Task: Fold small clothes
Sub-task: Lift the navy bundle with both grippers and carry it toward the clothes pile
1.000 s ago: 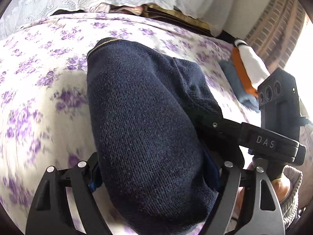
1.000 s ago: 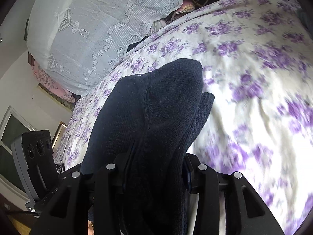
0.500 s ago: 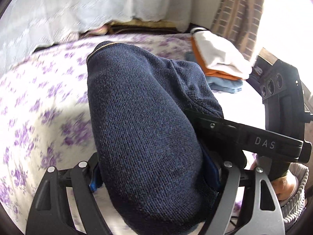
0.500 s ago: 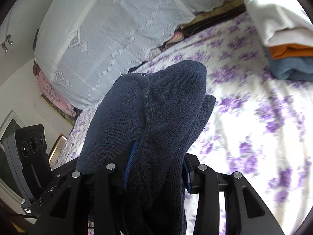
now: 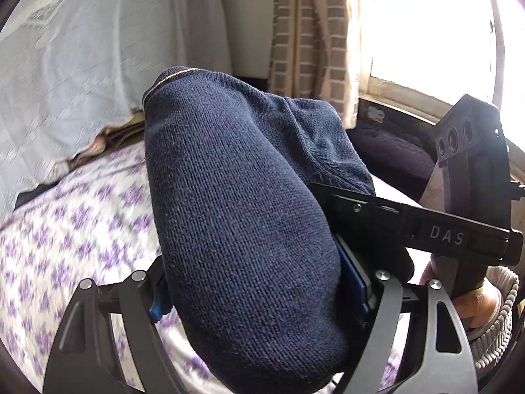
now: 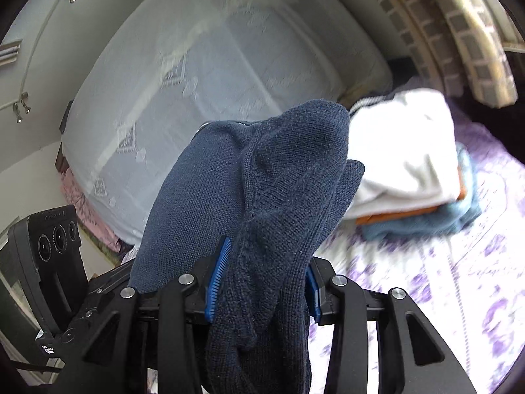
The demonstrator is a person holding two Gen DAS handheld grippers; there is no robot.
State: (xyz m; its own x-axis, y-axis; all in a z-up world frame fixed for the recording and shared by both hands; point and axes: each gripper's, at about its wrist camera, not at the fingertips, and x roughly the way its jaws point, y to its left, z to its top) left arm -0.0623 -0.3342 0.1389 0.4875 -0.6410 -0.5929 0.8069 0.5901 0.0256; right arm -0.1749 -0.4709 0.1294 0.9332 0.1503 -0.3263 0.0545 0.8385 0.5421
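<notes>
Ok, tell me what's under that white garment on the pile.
Under the white garment an orange piece shows as a thin edge, with a blue-grey piece below it, resting on the floral bedsheet. The navy knit hides the pile's left end.

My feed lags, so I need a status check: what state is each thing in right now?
Navy sweater: bunched, lifted off the bed, held by both grippers.
Left hand-held gripper: shut on the sweater.
Right hand-held gripper: shut on the sweater.
Stack: folded, white on orange on blue, resting on the bed.
Bed: covered by floral sheet.
</notes>
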